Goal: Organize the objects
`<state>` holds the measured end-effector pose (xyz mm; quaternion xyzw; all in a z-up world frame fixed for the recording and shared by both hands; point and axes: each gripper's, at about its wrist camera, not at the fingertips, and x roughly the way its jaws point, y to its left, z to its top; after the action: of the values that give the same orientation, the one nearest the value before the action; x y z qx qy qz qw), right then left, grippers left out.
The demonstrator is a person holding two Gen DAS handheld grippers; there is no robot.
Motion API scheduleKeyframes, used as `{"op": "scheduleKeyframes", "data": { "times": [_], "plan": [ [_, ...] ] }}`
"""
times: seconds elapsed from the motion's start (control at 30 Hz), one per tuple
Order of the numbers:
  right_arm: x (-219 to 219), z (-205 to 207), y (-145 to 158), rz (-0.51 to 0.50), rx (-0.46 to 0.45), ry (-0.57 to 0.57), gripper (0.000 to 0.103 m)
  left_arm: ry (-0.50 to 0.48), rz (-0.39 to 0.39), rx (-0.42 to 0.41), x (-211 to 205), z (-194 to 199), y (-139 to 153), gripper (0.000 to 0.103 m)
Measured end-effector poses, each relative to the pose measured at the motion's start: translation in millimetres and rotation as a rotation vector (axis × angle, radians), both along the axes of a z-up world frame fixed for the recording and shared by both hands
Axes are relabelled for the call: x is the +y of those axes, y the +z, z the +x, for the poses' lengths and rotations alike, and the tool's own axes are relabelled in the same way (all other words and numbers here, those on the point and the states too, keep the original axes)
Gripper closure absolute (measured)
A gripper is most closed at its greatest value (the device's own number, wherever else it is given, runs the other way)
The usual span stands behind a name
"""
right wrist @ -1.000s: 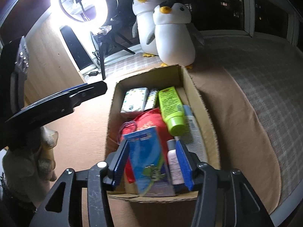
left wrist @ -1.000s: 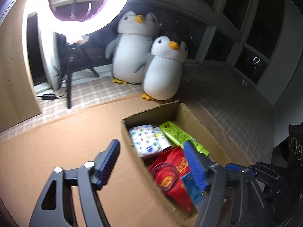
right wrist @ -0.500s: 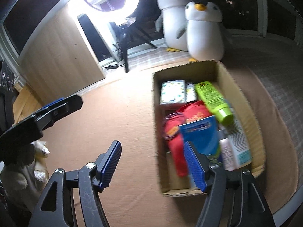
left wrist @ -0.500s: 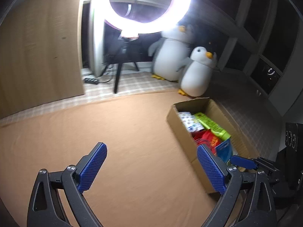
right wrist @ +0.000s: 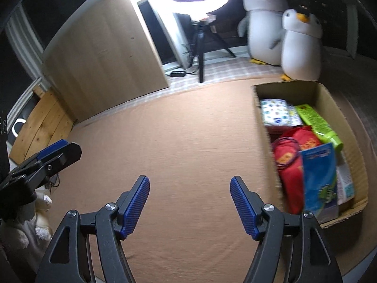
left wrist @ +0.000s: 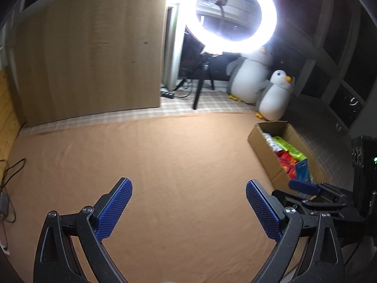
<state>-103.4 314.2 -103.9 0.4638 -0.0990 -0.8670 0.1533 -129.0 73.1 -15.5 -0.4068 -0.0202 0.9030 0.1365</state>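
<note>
- Orange cloth [right wrist: 188,122] covers the surface; the cardboard box [right wrist: 329,103] sits before two plush penguins [right wrist: 299,47].
- Left gripper [left wrist: 188,210] fingers are spread, empty.
- Right gripper [right wrist: 189,208] fingers are opening, nothing between.
- Risk: the blue packet [right wrist: 318,179], leaning in the box, could tip out if bumped.

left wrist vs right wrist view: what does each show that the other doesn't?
Left wrist only: the whole ring light, a loose cable at the left edge.
Right wrist only: wooden planks, the white item deep in the cardboard box.
Both: box, green tube, red bag, blue packet, two penguin plushes, tripod, orange cloth.
</note>
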Motion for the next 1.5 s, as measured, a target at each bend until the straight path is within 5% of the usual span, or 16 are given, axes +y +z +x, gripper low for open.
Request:
{"op": "scheduleKeyframes", "data": {
  "times": [0.57,1.03,1.5],
  "plan": [
    [-79,38,14,0.094,0.076,0.096,0.031,0.110,-0.047,-0.064,-63,55,-28,0.004],
    [-87,54,12,0.124,0.080,0.066,0.031,0.221,-0.066,-0.071,-100,69,-36,0.004],
    [-89,59,14,0.145,0.084,0.072,0.031,0.218,-0.065,-0.074,-98,71,-35,0.004]
  ]
}}
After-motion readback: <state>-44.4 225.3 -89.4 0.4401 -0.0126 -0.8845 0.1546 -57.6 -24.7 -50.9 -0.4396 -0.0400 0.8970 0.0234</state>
